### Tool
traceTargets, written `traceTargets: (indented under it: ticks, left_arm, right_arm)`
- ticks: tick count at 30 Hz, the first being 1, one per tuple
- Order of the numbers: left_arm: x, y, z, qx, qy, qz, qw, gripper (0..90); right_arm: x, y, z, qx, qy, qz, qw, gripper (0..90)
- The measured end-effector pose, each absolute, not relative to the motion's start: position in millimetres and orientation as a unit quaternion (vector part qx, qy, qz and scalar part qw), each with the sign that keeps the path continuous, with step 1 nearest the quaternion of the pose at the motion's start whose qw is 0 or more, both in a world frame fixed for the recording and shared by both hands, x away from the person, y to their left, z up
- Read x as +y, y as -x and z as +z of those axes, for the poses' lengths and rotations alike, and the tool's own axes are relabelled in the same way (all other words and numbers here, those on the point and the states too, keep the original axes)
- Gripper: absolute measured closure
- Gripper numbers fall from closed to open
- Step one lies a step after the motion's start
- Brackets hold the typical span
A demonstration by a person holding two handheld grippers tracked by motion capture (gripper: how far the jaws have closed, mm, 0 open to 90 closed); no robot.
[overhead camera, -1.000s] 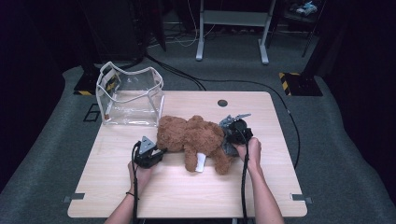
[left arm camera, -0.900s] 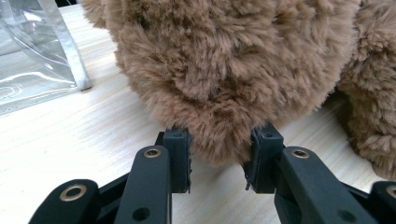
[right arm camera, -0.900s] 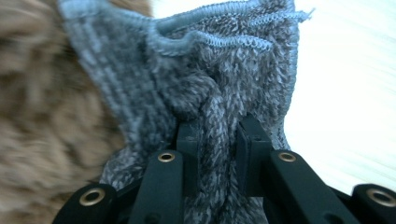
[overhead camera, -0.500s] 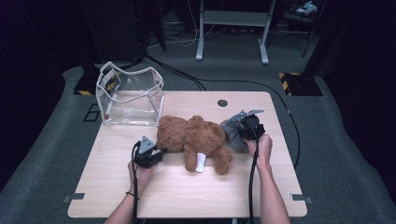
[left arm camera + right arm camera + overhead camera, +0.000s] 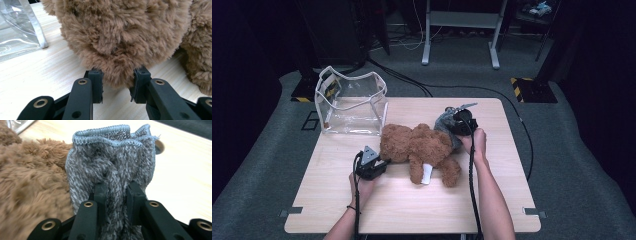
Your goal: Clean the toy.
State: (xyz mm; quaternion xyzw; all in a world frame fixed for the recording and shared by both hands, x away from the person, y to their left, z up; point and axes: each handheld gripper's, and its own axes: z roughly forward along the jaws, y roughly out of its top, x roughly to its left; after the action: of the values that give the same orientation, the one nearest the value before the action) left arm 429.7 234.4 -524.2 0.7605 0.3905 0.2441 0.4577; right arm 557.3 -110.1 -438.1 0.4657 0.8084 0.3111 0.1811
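Comparing frames, we saw the right gripper [image 5: 460, 121], clamped on the grey knit garment [image 5: 112, 160], lift it off the teddy bear [image 5: 419, 147]; left gripper [image 5: 377, 164] pinched the bear's fur mid-table.

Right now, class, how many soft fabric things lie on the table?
2. The brown teddy bear lies mid-table beside the clear bag, its fur between the left tongs. The grey knitted cloth sits at the bear's right, pinched in the right tongs. Others may be hidden underneath.
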Motion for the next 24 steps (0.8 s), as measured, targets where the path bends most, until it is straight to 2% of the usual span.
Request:
traceTargets:
  ticks: [4, 7, 13, 15, 20, 24]
  left_arm:
    - [234.4, -429.5, -523.8, 0.39, -0.763, 0.243, 0.455, 69.2]
    - [233.8, -429.6, -524.0, 0.388, -0.764, 0.243, 0.453, 69.9]
    - [234.3, -429.4, -523.6, 0.389, -0.765, 0.241, 0.453, 70.0]
    - [234.1, -429.5, -523.8, 0.39, -0.764, 0.242, 0.454, 70.0]
    - [234.1, -429.5, -523.8, 0.39, -0.764, 0.242, 0.454, 70.0]
    - [234.1, -429.5, -523.8, 0.389, -0.764, 0.242, 0.454, 70.0]
  right_arm:
    - [-110.0, -563.1, -449.8, 0.81, -0.478, 0.299, 0.162, 74.3]
    - [-113.9, -563.0, -453.4, 0.803, -0.49, 0.292, 0.172, 74.6]
    - [-131.9, -564.7, -454.1, 0.789, -0.518, 0.247, 0.22, 74.7]
    - [-141.9, -563.0, -455.6, 0.779, -0.534, 0.248, 0.216, 74.7]
    - [-155.1, -545.0, -451.9, 0.769, -0.533, 0.276, 0.22, 74.7]
    - [-156.3, -524.2, -446.5, 0.768, -0.521, 0.311, 0.203, 74.8]
